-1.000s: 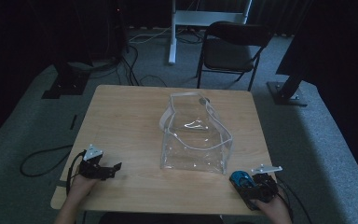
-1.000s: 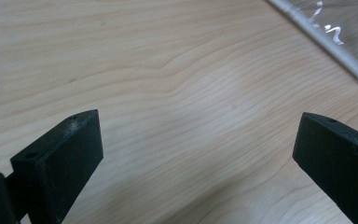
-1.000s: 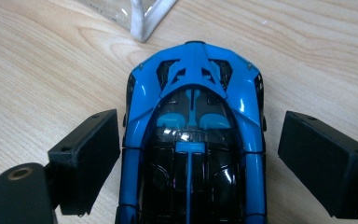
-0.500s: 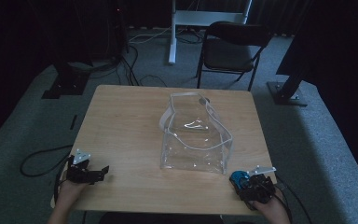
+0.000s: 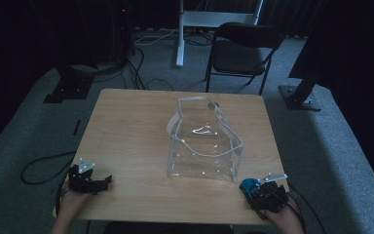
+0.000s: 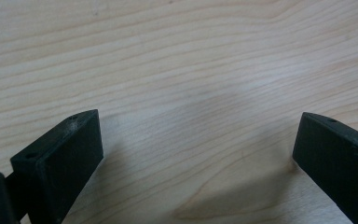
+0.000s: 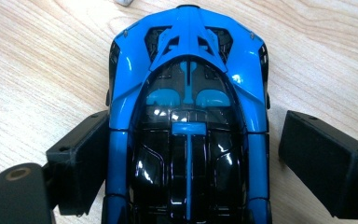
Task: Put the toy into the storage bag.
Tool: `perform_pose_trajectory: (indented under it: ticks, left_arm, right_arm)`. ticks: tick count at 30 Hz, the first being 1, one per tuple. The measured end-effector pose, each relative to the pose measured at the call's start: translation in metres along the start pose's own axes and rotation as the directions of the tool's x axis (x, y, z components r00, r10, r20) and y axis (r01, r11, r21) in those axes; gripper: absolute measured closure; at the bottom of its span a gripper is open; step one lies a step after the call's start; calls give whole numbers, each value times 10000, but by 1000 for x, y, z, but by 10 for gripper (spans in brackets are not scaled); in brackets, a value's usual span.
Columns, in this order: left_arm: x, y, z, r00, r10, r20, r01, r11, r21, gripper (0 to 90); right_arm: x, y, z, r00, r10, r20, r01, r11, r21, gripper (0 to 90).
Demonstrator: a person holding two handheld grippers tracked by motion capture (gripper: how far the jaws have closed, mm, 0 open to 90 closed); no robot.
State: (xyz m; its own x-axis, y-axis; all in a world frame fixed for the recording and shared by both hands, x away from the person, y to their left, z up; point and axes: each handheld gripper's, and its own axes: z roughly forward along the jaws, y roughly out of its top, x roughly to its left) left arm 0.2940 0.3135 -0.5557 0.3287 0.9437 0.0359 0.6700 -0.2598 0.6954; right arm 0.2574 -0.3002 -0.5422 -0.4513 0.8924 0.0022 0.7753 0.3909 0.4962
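toy car (image 7: 189, 116) rear cut off by btm edge | right gripper (image 7: 189, 163) grip on car: contact can't be told

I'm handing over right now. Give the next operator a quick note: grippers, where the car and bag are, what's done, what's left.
Left hand-held gripper: open, holding nothing, over bare table at the near left corner.
Right hand-held gripper: jaws open either side of the blue toy car; the left jaw is against it, a gap shows at the right.
Clear bag: upright mid-table, top open.
Done: car straddled.
Left: probably close on the car, lift it and drop it into the bag.
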Motion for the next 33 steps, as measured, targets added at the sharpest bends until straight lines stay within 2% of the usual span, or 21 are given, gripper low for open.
perform_pose_trajectory:
  ticks: [4,7,9,10,15,17,20,23,27,31,33]
  left_arm:
    - [1,-1,0,9998,-187,46,187,9998,8,22]
    - [2,-1,0,9998,-193,36,193,9998,12,22]
    - [3,-2,0,9998,-200,42,200,9998,-34,22]
    - [3,-2,0,9998,-205,32,205,9998,-34,22]
    - [3,-2,0,9999,-83,151,84,10000,-52,22]
    - [3,-2,0,9999,-90,142,90,9999,-47,22]
    - [3,-2,0,9999,-117,113,117,9999,-48,22]
    - [3,-2,0,9999,-148,88,148,9999,-38,22]
    - [2,-2,1,9998,-218,30,218,9998,-45,23]
    - [2,-2,1,9997,-243,23,243,9997,-52,26]
    - [2,-2,1,9997,-240,22,240,9997,-52,26]
  right_arm:
    - [0,2,0,10000,61,40,-62,9998,168,120]
    - [2,5,-1,10000,-89,-25,90,9993,350,177]
    - [4,7,-3,9996,-230,-135,235,9988,419,248]
    - [6,7,-3,9997,-227,-93,231,9986,472,248]
    - [7,9,-4,10000,-68,2,67,9982,592,251]
    - [5,9,-5,9998,172,-137,-163,9980,619,253]
    - [0,7,-6,9980,507,-388,-486,9974,536,255]
    - [-2,8,-9,9973,580,-441,-561,9975,430,257]
    - [-6,10,-16,9948,850,-567,-849,9964,43,262]
    - [-11,14,-25,9949,811,-605,-829,9962,-279,263]
    - [-14,17,-30,9931,937,-709,-976,9938,-534,263]
